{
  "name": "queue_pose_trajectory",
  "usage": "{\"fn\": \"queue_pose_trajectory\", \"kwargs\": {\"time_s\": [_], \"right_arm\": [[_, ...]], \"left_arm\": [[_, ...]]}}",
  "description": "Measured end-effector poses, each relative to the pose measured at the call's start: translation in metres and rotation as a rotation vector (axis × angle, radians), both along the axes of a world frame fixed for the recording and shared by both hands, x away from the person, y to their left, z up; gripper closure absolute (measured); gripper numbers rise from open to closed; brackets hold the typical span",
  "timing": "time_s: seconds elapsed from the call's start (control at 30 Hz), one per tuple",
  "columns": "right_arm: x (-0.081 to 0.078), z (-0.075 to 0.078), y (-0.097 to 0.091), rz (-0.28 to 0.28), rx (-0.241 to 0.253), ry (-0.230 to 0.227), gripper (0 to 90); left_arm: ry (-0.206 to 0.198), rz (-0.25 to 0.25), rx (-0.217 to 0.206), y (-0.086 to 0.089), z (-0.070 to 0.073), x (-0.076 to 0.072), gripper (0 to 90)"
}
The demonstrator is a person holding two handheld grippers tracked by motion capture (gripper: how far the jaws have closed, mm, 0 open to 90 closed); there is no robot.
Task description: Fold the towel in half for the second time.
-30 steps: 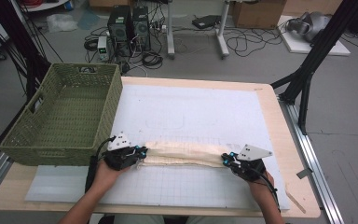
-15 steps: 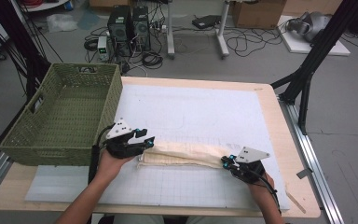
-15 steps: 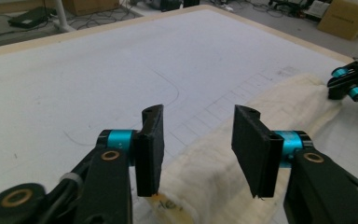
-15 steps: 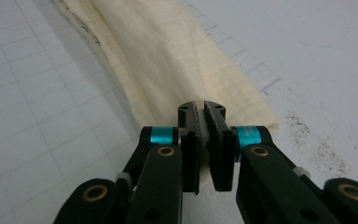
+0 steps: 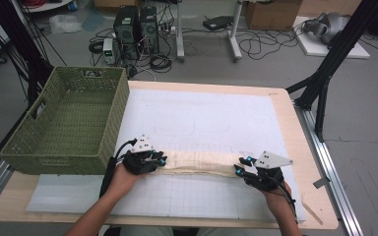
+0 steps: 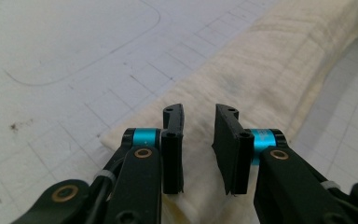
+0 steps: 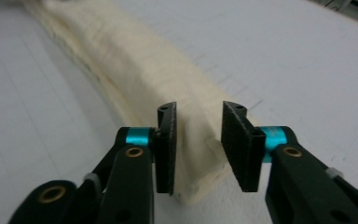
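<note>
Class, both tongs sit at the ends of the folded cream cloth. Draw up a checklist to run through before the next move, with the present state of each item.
1. Left tongs over the cloth's end: ok, above the folded cloth.
2. Left jaws free of the fabric: ok, a gap stands between them; they have just been closing.
3. Right tongs over the other end: ok, the cloth's end lies between the jaws.
4. Right jaws pressing the cloth: not ok, they stand apart and have just been opening.
5. Cloth flat on the white mat: ok, a long folded strip.
6. Green basket ready at the left: ok; whether it holds anything, cannot tell.
</note>
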State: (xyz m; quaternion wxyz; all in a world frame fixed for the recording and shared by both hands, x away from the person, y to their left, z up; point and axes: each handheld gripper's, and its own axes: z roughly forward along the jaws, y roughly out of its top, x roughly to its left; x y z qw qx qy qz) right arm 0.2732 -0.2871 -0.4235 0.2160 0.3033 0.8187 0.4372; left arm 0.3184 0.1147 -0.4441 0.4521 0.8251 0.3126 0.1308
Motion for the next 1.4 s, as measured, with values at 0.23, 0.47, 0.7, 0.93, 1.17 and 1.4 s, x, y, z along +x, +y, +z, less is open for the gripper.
{"fn": "queue_pose_trajectory", "kwargs": {"time_s": [0.23, 0.47, 0.7, 0.93, 1.17, 1.4], "right_arm": [[0.012, 0.018, 0.028, -0.094, 0.026, -0.02, 59.3], [0.028, 0.006, 0.077, -0.045, 0.004, 0.04, 65.1], [0.027, -0.012, 0.093, 0.009, -0.049, 0.099, 69.4], [0.023, -0.019, 0.067, -0.049, -0.074, 0.122, 71.1], [0.012, -0.02, 0.031, -0.12, -0.089, 0.121, 71.1], [0.011, -0.022, 0.026, -0.121, -0.089, 0.11, 68.8]], "left_arm": [[-0.009, 0.005, 0.007, 0.001, -0.003, -0.004, 72.3], [-0.011, 0.007, 0.008, 0.002, -0.005, -0.005, 72.4], [-0.01, 0.015, 0.016, 0.002, -0.005, -0.006, 73.8], [-0.008, 0.019, 0.025, 0.003, -0.005, -0.006, 74.2], [-0.013, 0.018, 0.039, 0.002, -0.005, -0.007, 74.1], [-0.028, 0.043, 0.025, 0.0, 0.0, -0.009, 69.6]]}}
